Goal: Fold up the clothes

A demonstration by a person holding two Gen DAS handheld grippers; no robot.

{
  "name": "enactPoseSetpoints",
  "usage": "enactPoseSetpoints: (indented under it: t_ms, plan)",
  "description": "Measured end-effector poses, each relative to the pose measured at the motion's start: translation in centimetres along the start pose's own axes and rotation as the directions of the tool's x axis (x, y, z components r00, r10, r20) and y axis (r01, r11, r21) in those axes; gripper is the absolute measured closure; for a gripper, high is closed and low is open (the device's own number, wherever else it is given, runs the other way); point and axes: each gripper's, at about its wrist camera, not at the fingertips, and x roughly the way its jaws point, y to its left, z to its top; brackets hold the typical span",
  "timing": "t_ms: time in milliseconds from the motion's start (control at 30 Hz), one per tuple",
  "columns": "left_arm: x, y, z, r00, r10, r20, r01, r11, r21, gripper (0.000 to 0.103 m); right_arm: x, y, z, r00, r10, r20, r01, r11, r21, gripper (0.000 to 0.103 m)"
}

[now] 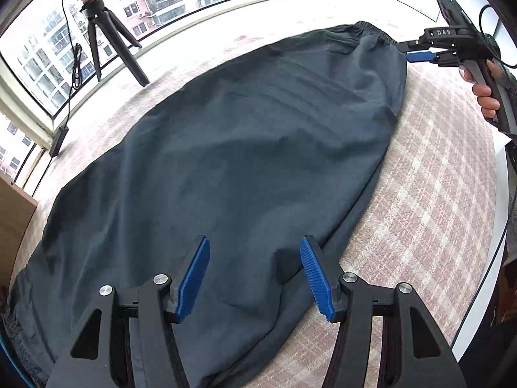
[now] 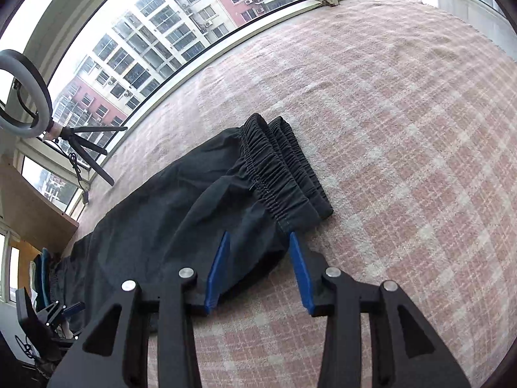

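Observation:
Dark grey trousers (image 1: 232, 161) lie flat, folded lengthwise, on the pink checked cloth (image 1: 436, 194). My left gripper (image 1: 255, 249) is open, its blue pads hovering over the near edge of the trouser leg. In the left wrist view the right gripper (image 1: 408, 55) sits at the far waist end, near the elastic waistband (image 1: 368, 27). In the right wrist view the trousers (image 2: 168, 207) stretch away to the left and the gathered waistband (image 2: 284, 174) lies just ahead. My right gripper (image 2: 258, 236) is open, its jaws straddling the fabric edge below the waistband.
A black tripod (image 1: 110, 38) with a ring light (image 2: 22, 97) stands on the windowsill at the back left, with a cable (image 1: 69, 74) hanging beside it. Windows run along the far side. A wooden board (image 2: 35, 207) stands at the left. The left gripper (image 2: 64, 313) shows at far left.

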Motion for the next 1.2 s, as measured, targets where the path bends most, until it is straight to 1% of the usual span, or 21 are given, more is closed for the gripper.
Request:
enactPoseSetpoints:
  t_ms: [33, 67, 100, 133, 167, 233, 400, 500, 533, 600, 633, 733, 800, 867, 900, 933, 967, 1000, 1100, 1167, 1200]
  plan:
    - [0.9, -0.6, 0.0, 0.999, 0.030, -0.026, -0.029, 0.999, 0.034, 0.047, 0.1, 0.1, -0.2, 1.000, 0.000, -0.001, 0.000, 1.000, -0.004, 0.060]
    - [1.0, -0.8, -0.1, 0.999, 0.040, -0.014, -0.039, 0.998, 0.049, 0.047, 0.1, 0.3, -0.3, 1.000, -0.004, 0.000, 0.004, 1.000, -0.011, 0.060]
    - [0.9, -0.7, -0.2, 1.000, 0.001, -0.018, 0.000, 0.999, 0.042, 0.050, 0.4, 0.5, -0.4, 1.000, -0.011, 0.003, 0.011, 1.000, -0.016, 0.059]
    - [1.0, -0.4, -0.3, 0.998, -0.055, -0.044, 0.056, 0.998, 0.028, 0.054, 0.6, 0.6, -0.5, 1.000, -0.017, 0.007, 0.017, 1.000, -0.020, 0.058]
    - [1.0, -0.3, -0.4, 0.995, -0.079, -0.057, 0.080, 0.997, 0.021, 0.056, 1.1, 0.7, -0.4, 1.000, -0.014, 0.006, 0.014, 1.000, -0.016, 0.053]
    - [1.0, -0.1, -0.6, 0.993, -0.089, -0.072, 0.091, 0.996, 0.016, 0.056, 2.0, 0.0, -0.1, 1.000, -0.022, -0.015, 0.022, 1.000, 0.004, 0.053]
    - [0.9, 0.7, -1.0, 0.993, -0.082, -0.085, 0.081, 0.997, -0.014, 0.056, 3.5, 0.2, 0.7, 0.999, -0.006, 0.044, 0.005, 0.999, 0.036, 0.052]
    - [0.9, 1.3, -1.3, 0.992, -0.094, -0.085, 0.091, 0.995, -0.037, 0.055, 3.9, 0.3, 1.0, 0.998, 0.001, 0.064, -0.004, 0.999, 0.053, 0.052]
    - [1.0, 1.4, -1.4, 0.992, -0.099, -0.084, 0.095, 0.994, -0.046, 0.055, 4.0, 0.4, 1.1, 0.998, 0.002, 0.070, -0.006, 0.998, 0.057, 0.054]
    - [1.1, 1.8, -1.6, 0.991, -0.109, -0.083, 0.103, 0.992, -0.066, 0.055, 4.3, 0.5, 1.2, 0.997, 0.004, 0.082, -0.009, 0.998, 0.064, 0.069]
    - [1.2, 2.0, -1.7, 0.990, -0.113, -0.082, 0.107, 0.992, -0.072, 0.055, 4.3, 0.4, 1.2, 0.997, 0.012, 0.081, -0.018, 0.997, 0.070, 0.069]
    - [1.1, 2.2, -1.9, 0.991, -0.104, -0.081, 0.099, 0.993, -0.071, 0.055, 3.0, -0.5, 0.6, 0.996, -0.031, 0.089, 0.024, 0.997, 0.078, 0.067]
    - [1.3, 2.4, -2.0, 0.991, -0.107, -0.082, 0.101, 0.992, -0.074, 0.054, 3.0, -0.8, 0.4, 0.995, -0.028, 0.098, 0.020, 0.997, 0.076, 0.066]
    - [1.4, 2.6, -2.0, 0.991, -0.108, -0.082, 0.102, 0.992, -0.077, 0.053, 3.2, -0.1, 0.6, 0.991, -0.073, 0.111, 0.067, 0.996, 0.055, 0.066]
    - [1.4, 2.6, -2.0, 0.991, -0.109, -0.082, 0.102, 0.992, -0.078, 0.053, 3.6, 0.6, 0.8, 0.988, -0.105, 0.115, 0.103, 0.994, 0.029, 0.066]
    - [1.5, 2.7, -2.0, 0.991, -0.108, -0.082, 0.101, 0.992, -0.078, 0.053, 4.0, 1.1, 1.0, 0.988, -0.102, 0.113, 0.102, 0.995, 0.010, 0.067]
    - [1.5, 2.7, -2.1, 0.991, -0.106, -0.083, 0.100, 0.992, -0.075, 0.053, 4.4, 1.6, 1.2, 0.990, -0.092, 0.109, 0.093, 0.996, -0.007, 0.082]
    - [1.4, 2.8, -2.2, 0.991, -0.103, -0.081, 0.097, 0.992, -0.075, 0.053, 5.0, 1.5, 1.3, 0.997, -0.029, 0.076, 0.029, 1.000, 0.007, 0.097]
    - [0.5, 3.7, -2.7, 0.993, -0.098, -0.060, 0.092, 0.991, -0.097, 0.053, 4.8, 0.6, 1.6, 0.995, 0.051, 0.090, -0.058, 0.995, 0.076, 0.098]
    - [-0.9, 4.9, -3.5, 0.996, -0.085, -0.030, 0.080, 0.988, -0.133, 0.053, 3.1, 0.1, 1.6, 0.980, 0.112, 0.163, -0.129, 0.987, 0.098, 0.099]
    - [-1.7, 5.7, -4.2, 0.997, -0.069, -0.018, 0.065, 0.986, -0.151, 0.053, 2.1, 0.1, 1.8, 0.975, 0.120, 0.189, -0.140, 0.986, 0.095, 0.099]
